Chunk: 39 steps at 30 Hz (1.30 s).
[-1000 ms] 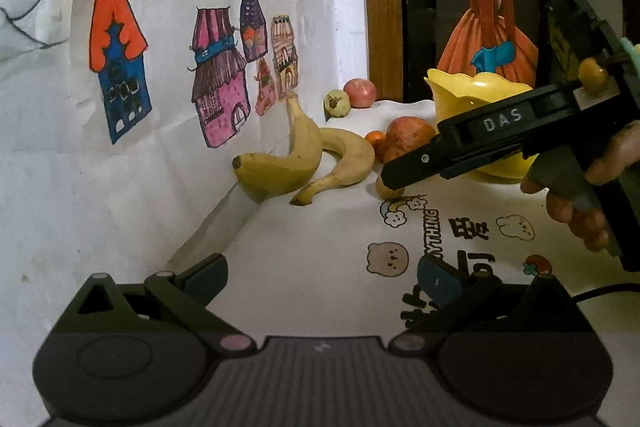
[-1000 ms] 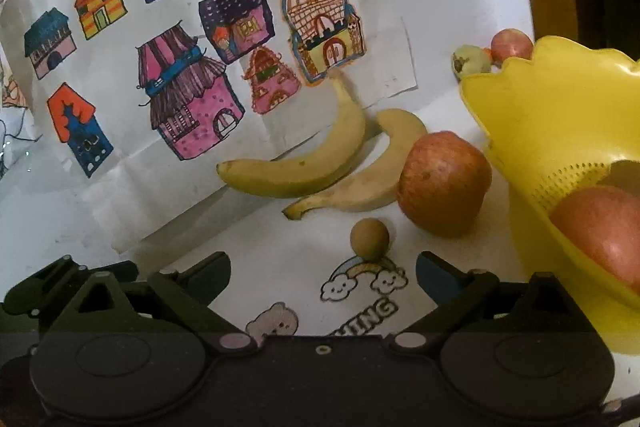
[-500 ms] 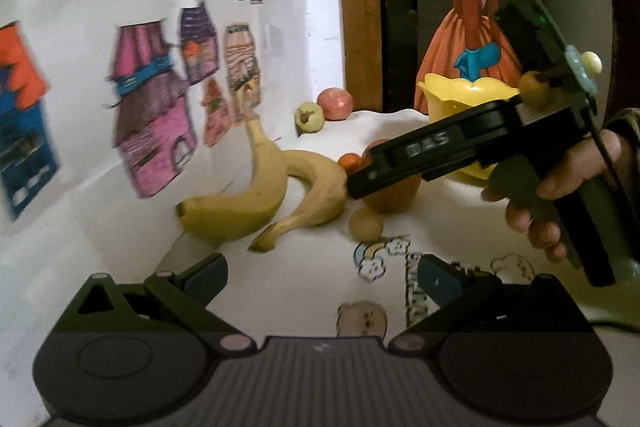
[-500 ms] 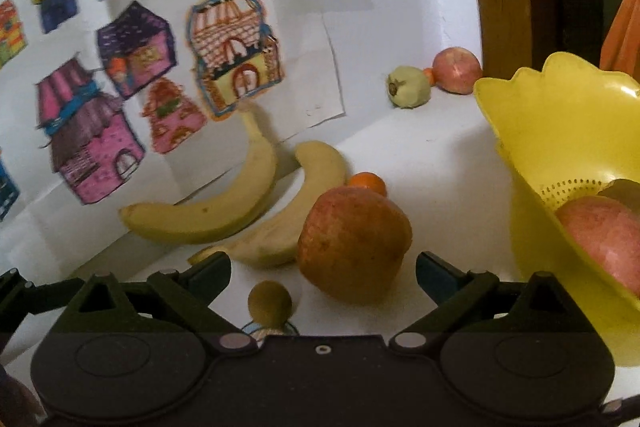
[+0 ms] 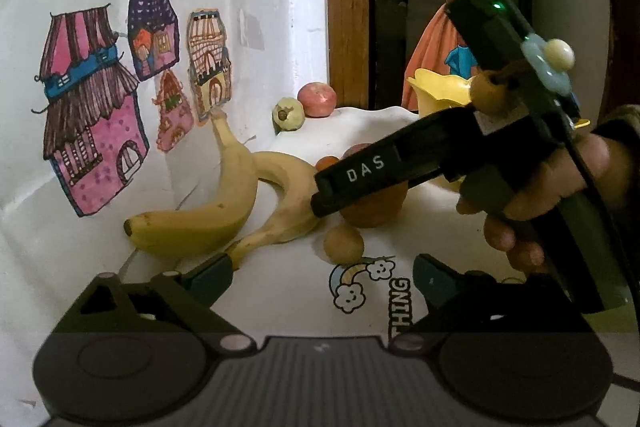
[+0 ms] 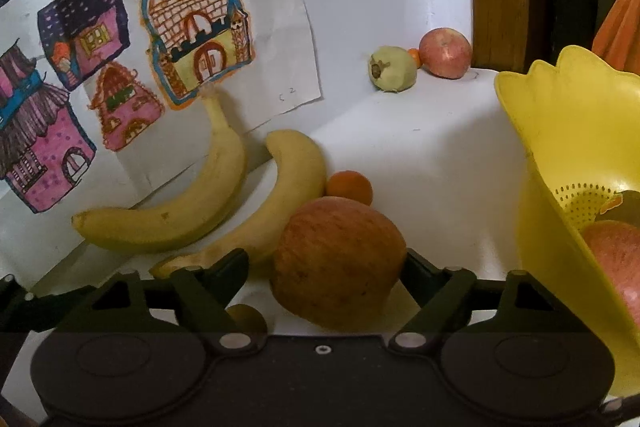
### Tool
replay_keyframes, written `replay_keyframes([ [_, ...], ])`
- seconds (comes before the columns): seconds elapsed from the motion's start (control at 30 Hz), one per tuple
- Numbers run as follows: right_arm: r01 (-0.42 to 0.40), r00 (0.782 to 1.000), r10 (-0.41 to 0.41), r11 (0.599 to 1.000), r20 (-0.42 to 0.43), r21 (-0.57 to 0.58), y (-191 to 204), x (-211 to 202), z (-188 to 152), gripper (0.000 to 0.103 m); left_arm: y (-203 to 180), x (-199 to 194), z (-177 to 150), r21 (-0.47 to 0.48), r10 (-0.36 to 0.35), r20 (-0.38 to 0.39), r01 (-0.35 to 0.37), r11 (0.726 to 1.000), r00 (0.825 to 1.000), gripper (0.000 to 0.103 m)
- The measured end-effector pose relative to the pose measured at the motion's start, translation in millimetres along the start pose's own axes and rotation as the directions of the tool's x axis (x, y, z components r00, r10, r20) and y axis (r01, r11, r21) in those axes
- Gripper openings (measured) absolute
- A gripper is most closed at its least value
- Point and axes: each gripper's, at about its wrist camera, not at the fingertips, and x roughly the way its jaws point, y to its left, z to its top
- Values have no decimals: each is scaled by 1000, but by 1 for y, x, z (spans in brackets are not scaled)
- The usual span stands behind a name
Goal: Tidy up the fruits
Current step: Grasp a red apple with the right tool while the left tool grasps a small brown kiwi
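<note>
Closing in, my right gripper (image 6: 324, 267) now straddles the big apple (image 6: 336, 263), fingers wide; left gripper (image 5: 320, 275) idles wide.

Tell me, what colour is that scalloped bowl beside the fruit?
The bowl is bright yellow, clearest in the right wrist view.

white table (image 6: 432, 155), bananas (image 6: 168, 219), apple (image 6: 336, 263), colander (image 6: 560, 147)

My gripper (image 6: 324, 267) is matt black plastic with small metal pivot pins. The apple (image 6: 336, 263) between its fingers has dull, faintly streaked skin. The bananas (image 6: 168, 211) look smooth and matt. The yellow colander (image 6: 560, 131) is glossy plastic. The house drawings (image 6: 192, 27) are creased paper; the door frame (image 5: 347, 7) is grained wood.
</note>
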Motion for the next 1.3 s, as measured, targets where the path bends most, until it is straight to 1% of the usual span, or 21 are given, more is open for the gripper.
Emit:
replay_keyframes([
  [0.07, -7, 1000, 7, 1000, -8, 2, -1, 0, -1, 78, 1, 1, 0, -7, -6, -2, 6, 1000, 1000, 95],
  [0.1, -10, 1000, 10, 1000, -13, 6, -2, 0, -2, 74, 2, 2, 1, -11, -6, -4, 6, 1000, 1000, 93],
  [0.17, -16, 1000, 17, 1000, -19, 7, -3, 0, -3, 71, 2, 5, 2, -20, -9, -6, 8, 1000, 1000, 91],
  [0.2, -7, 1000, 7, 1000, -16, -4, -2, -1, -3, 67, 2, 7, 3, -24, -9, -7, 9, 1000, 1000, 90],
  [0.4, -2, 1000, 2, 1000, -16, -14, -2, -4, -2, 66, -2, 20, 9, -21, -41, -11, 41, 999, 999, 83],
  [0.47, -5, 1000, 5, 1000, -17, -16, -2, -3, -1, 66, -4, 27, 10, -18, -45, -24, 45, 999, 999, 76],
  [0.53, -7, 1000, 7, 1000, -18, -19, -3, -3, -1, 66, -4, 34, 11, -30, -55, -43, 54, 998, 998, 64],
  [0.7, -8, 1000, 7, 1000, -19, -24, -3, -3, -1, 66, -2, 43, 11, -73, -69, -67, 65, 995, 995, 51],
  [0.77, -6, 1000, 5, 1000, -18, -24, -2, -4, -1, 66, -1, 45, 11, -82, -71, -71, 65, 994, 995, 48],
  [0.83, -6, 1000, 6, 1000, -18, -23, -2, -4, -1, 65, -1, 48, 12, -86, -74, -83, 67, 994, 994, 38],
  [0.87, -8, 1000, 8, 1000, -17, -24, -2, -4, -1, 65, -1, 49, 12, -86, -72, -91, 65, 994, 993, 36],
  [0.9, -10, 1000, 9, 1000, -18, -26, -3, -4, -1, 65, -2, 51, 12, -86, -68, -93, 60, 995, 993, 31],
  [1.13, -9, 999, 8, 1000, -32, -26, -4, -7, -2, 65, -1, 48, 11, -113, -61, -89, 51, 992, 994, 31],
  [1.3, -22, 999, 21, 999, -43, -26, -4, -13, -5, 65, 2, 38, 7, -126, -53, -87, 42, 991, 995, 31],
])
